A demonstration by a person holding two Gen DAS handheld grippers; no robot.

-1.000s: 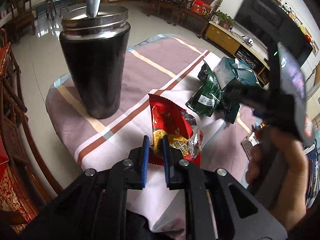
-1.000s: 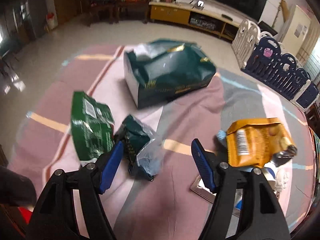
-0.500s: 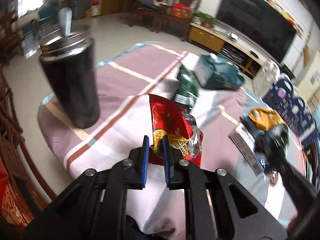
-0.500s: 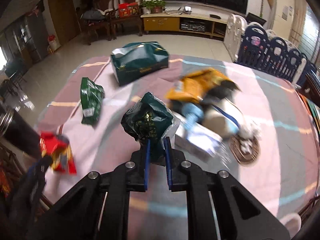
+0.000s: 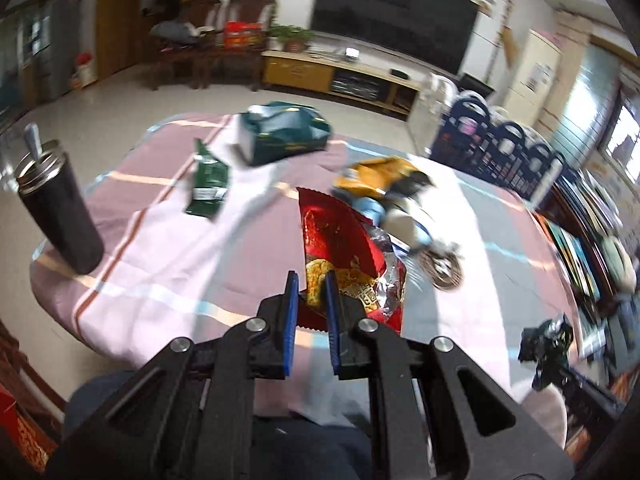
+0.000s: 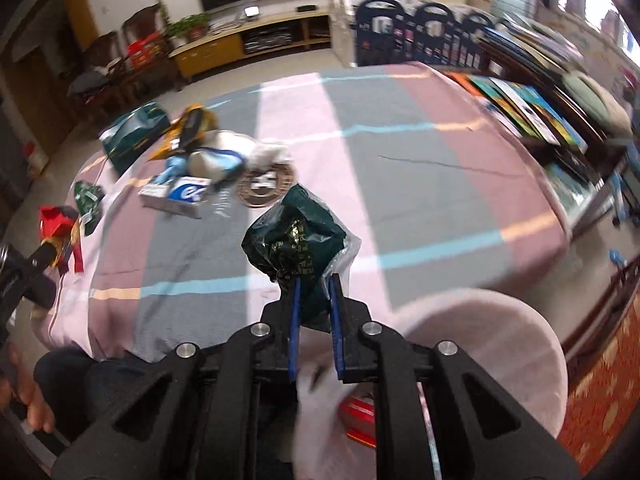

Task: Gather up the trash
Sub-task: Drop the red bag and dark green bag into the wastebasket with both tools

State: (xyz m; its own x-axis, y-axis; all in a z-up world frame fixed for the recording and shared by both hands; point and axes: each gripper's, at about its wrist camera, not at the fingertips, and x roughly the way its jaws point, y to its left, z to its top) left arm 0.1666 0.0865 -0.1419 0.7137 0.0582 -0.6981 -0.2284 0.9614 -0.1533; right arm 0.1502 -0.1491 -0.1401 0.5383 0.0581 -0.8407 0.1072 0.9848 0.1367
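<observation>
Here, left hand-held gripper (image 5: pixel 311 291) pinching red wrapper (image 5: pixel 338 240), right (image 6: pixel 314 300) seemingly clamping green wrapper (image 6: pixel 298 236)

Dark green wrapper (image 6: pixel 298 236) now off table.

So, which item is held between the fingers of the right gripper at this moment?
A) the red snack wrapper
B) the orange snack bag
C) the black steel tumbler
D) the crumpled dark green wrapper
D: in the right wrist view the right gripper is shut on the crumpled dark green wrapper, while the red snack wrapper is in the left gripper.
</observation>
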